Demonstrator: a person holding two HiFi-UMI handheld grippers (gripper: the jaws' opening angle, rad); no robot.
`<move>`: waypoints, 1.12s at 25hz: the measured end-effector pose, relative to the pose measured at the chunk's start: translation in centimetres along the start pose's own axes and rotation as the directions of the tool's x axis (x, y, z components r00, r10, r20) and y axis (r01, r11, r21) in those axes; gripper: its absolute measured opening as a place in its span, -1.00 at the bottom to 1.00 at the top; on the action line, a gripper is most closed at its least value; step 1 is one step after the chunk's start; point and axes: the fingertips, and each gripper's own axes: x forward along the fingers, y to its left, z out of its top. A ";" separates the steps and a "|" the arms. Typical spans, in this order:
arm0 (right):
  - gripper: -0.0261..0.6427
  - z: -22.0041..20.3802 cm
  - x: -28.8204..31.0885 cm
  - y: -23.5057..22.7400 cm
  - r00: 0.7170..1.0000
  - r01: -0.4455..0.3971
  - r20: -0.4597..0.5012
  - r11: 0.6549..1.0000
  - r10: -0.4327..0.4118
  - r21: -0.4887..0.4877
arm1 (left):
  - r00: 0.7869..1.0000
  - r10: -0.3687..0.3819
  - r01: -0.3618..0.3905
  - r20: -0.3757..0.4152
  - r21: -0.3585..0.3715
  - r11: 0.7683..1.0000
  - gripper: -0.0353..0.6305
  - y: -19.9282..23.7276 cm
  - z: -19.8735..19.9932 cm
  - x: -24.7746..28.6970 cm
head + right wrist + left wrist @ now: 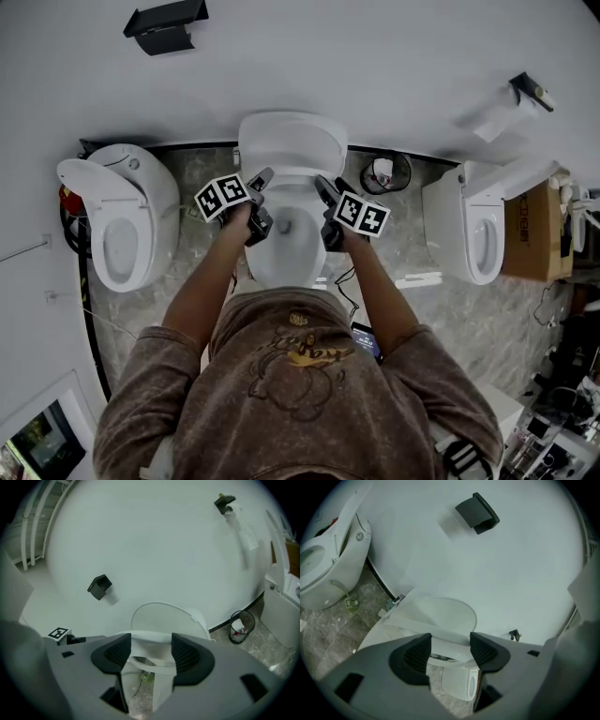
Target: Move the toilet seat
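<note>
Arms: we reach forward and down from above the bowl, one arm to each side, so both tools meet the ring evenly.
Left gripper (450,649): clamped on the toilet seat (446,645); the white ring runs straight across from pad to pad.
Right gripper (151,651): likewise clenched on the seat's opposite side, with the ring bridging its pads.
Why two grips: we judge that a hold on each flank keeps the hinged ring from twisting as it swings.
Toilet seat: it is on the middle toilet, between our two tools. Its front looks lifted off the bowl, since floor shows beneath the ring in both gripper views.
Lid (292,141): it stands up against the wall behind, out of the seat's path.
Step in hand: we read this as mid-swing, with the seat neither flat nor parked.
Beyond: a waste bin (389,173) stands by the wall, with a neighbouring toilet (122,216) well apart to the left.
</note>
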 end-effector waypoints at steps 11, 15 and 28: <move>-0.14 2.6 2.5 -0.5 1.000 0.010 0.013 0.999 -0.010 0.040 | 0.998 -0.037 0.038 -0.048 0.021 0.999 -0.14 -0.5 2.3 2.2; -0.14 3.3 3.4 -0.7 1.000 0.023 0.007 0.999 -0.024 0.026 | 0.998 -0.042 0.044 -0.044 0.043 0.998 -0.16 -0.7 2.9 2.9; -0.14 5.5 7.2 -1.2 0.999 0.023 -0.039 0.999 -0.022 0.024 | 0.997 -0.054 0.056 -0.057 0.033 0.998 -0.35 -0.9 5.5 6.3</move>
